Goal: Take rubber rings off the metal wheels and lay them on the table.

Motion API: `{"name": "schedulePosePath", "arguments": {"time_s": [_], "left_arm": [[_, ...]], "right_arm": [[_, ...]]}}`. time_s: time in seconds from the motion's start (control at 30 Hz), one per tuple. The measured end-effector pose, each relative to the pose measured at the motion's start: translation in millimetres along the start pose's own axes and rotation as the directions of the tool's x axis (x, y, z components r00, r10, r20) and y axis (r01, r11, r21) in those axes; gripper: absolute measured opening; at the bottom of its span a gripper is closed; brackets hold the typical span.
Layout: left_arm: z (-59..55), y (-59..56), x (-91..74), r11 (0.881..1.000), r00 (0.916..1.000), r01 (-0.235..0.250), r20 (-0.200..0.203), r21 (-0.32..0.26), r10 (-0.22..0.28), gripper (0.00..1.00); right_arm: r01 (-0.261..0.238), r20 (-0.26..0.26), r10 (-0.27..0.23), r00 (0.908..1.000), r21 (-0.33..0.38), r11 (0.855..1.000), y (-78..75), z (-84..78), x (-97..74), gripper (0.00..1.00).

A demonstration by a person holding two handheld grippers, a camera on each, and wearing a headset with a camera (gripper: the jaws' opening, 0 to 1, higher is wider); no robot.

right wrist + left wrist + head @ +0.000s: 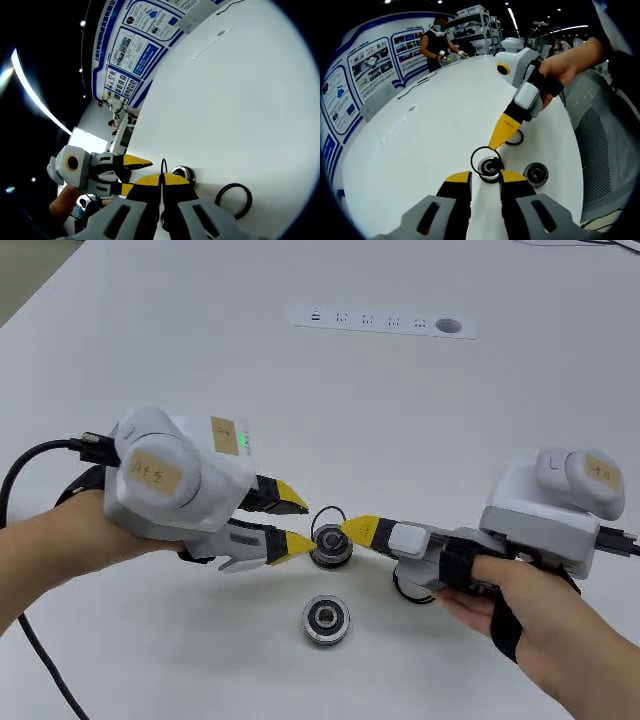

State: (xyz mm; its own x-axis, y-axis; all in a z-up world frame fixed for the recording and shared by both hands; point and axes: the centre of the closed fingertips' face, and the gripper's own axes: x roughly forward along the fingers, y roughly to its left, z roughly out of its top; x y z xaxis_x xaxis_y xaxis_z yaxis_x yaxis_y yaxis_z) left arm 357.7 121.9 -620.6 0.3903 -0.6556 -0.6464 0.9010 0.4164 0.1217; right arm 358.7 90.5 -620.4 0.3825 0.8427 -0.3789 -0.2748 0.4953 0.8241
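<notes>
Pulling the ring (487, 147), clamped in your right tool (350, 530), up off the wheel (331, 551) beneath, steady that wheel with your left tool (305, 523), jaws apart.

Rubber ring (328, 519) between left gripper (303, 525) and right gripper (352, 530), above metal wheel (331, 550)

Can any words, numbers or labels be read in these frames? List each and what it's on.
Nothing can be read as text.
Tan labels on the left gripper: handwritten, too blurred.
Tan label on the right gripper: too blurred.
Print on the right gripper's yellow finger: too small.
Wall posters: too small.
Power strip: small marks only, unreadable.
</notes>
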Motion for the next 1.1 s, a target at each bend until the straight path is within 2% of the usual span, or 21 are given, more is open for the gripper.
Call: {"name": "schedulePosePath", "arguments": {"time_s": [0.1,0.33,0.67,0.8,0.9,1.1], "left_arm": [[6.0,2.2,-2.0,0.999,0.9994,-0.018,0.031,-0.028,0.019,0.23],[15.6,2.5,-3.8,0.998,0.9973,-0.033,0.064,-0.044,0.036,0.25],[14.9,-3.5,-6.3,0.998,0.9971,-0.035,0.065,-0.044,0.038,0.24],[14.6,-6.9,-6.8,0.998,0.9972,-0.031,0.067,-0.052,0.034,0.22],[18.8,-8.7,-7.5,0.997,0.9955,-0.029,0.088,-0.068,0.035,0.22],[22.4,-8.8,-9.0,0.997,0.9943,-0.034,0.098,-0.073,0.041,0.21]], "right_arm": [[0.005,0.017,-0.005,0.9998,0.005,1.0,-1.9,4.4,-5.9,0.02],[0.045,0.06,-0.047,0.9971,0.042,0.998,-17.4,7.6,-25.3,0.02],[0.119,0.074,-0.125,0.9894,0.077,0.99,-46.1,-1.2,-53.3,0.02],[0.141,0.072,-0.148,0.9864,0.091,0.986,-52.2,-7.3,-59.8,0.02],[0.16,0.064,-0.166,0.984,0.093,0.983,-54.9,-12.0,-63.7,0.02],[0.199,0.063,-0.207,0.9763,0.109,0.974,-60.7,-13.1,-68.7,0.02]]}}
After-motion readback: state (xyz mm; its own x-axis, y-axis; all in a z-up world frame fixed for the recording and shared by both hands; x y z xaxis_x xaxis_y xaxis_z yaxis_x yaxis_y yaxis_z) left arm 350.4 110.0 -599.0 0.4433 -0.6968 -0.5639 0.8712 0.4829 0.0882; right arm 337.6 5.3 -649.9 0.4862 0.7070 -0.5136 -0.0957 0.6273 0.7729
